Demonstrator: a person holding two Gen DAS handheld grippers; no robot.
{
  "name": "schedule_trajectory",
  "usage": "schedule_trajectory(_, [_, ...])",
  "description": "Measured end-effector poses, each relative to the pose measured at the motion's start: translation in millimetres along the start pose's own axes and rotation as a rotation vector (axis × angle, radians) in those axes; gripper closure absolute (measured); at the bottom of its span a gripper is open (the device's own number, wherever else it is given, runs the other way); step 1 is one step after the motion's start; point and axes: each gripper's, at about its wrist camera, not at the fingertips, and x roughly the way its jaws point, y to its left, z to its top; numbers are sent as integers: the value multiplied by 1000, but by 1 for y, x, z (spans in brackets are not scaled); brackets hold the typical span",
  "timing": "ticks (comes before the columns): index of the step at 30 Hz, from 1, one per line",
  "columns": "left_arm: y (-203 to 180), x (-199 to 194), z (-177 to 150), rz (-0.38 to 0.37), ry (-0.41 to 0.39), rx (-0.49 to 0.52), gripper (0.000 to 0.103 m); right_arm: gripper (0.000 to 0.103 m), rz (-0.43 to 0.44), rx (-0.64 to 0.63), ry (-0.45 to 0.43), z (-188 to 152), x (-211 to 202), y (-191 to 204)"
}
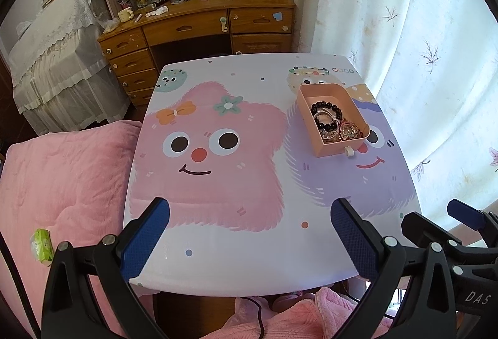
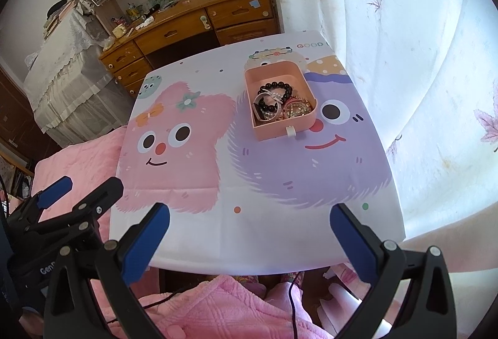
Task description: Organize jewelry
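Observation:
A peach-pink open box (image 1: 314, 93) (image 2: 264, 71) with a white tab stands on the cartoon-print table (image 1: 233, 245) (image 2: 264, 233), at the right back part. It holds a black bead bracelet (image 1: 326, 106) (image 2: 275, 86), white rings and gold-red pieces (image 1: 350, 130) (image 2: 297, 109). A pastel bead bracelet (image 1: 308, 70) (image 2: 272, 53) lies on the table behind the box. My left gripper (image 1: 249, 217) is open and empty over the table's near edge. My right gripper (image 2: 249, 219) is open and empty, also at the near edge. Each gripper shows in the other's view (image 1: 451, 220) (image 2: 74, 192).
A wooden desk (image 1: 199, 25) with drawers and shelves stands behind the table. A pink quilt (image 1: 62, 183) lies at the left, with a green packet (image 1: 42, 245) on it. A white curtain (image 1: 420, 59) hangs at the right. A lace-covered bed (image 1: 56, 65) is far left.

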Motion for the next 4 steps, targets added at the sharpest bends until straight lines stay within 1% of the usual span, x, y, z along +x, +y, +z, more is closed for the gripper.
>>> schedule_trajectory(4, [3, 4, 4, -5, 4, 5, 1, 0, -8, 9, 5, 3, 4, 2])
